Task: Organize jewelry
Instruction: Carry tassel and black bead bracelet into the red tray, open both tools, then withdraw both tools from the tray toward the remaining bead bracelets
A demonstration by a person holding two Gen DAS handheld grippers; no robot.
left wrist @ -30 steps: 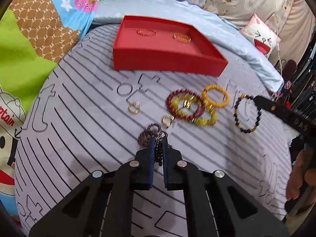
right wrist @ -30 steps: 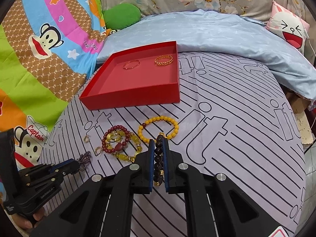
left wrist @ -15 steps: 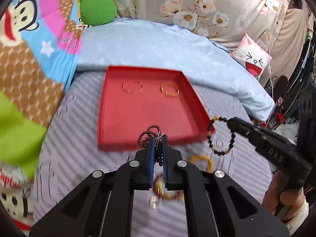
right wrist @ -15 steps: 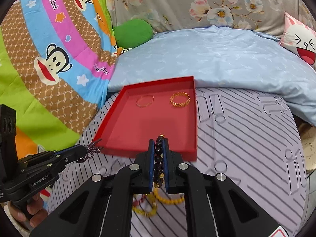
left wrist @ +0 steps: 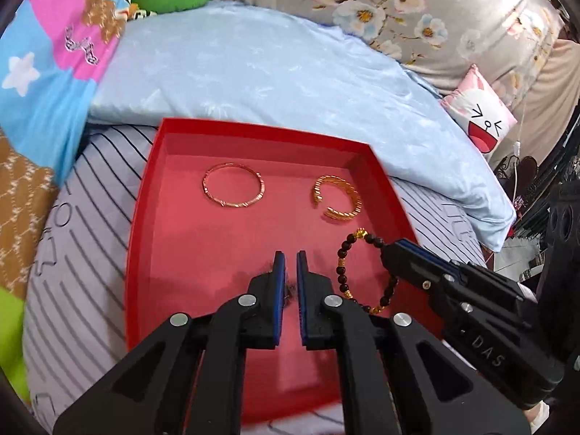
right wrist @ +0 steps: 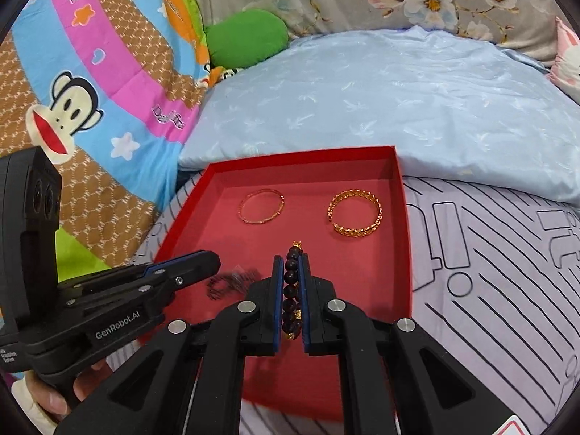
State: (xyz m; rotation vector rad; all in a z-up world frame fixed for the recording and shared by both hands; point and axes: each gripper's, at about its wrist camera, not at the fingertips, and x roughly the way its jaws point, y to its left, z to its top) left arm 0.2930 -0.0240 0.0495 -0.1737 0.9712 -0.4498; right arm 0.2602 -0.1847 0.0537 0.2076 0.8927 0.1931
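Note:
A red tray lies on the striped bedsheet. In it are a thin gold bangle and a wide open gold cuff. My left gripper is over the tray, jaws slightly apart. The dark fine-bead bracelet appears blurred just below its tips, seemingly loose. My right gripper is shut on a black-and-gold bead bracelet that hangs over the tray's right half.
A light blue pillow lies just behind the tray. A green cushion, a cartoon blanket and a pink cat pillow surround the bed. The bed edge is to the right.
Both grippers have moved from the bedsheet to above the tray. The left jaws have parted and the dark fine-bead bracelet has dropped from between them.

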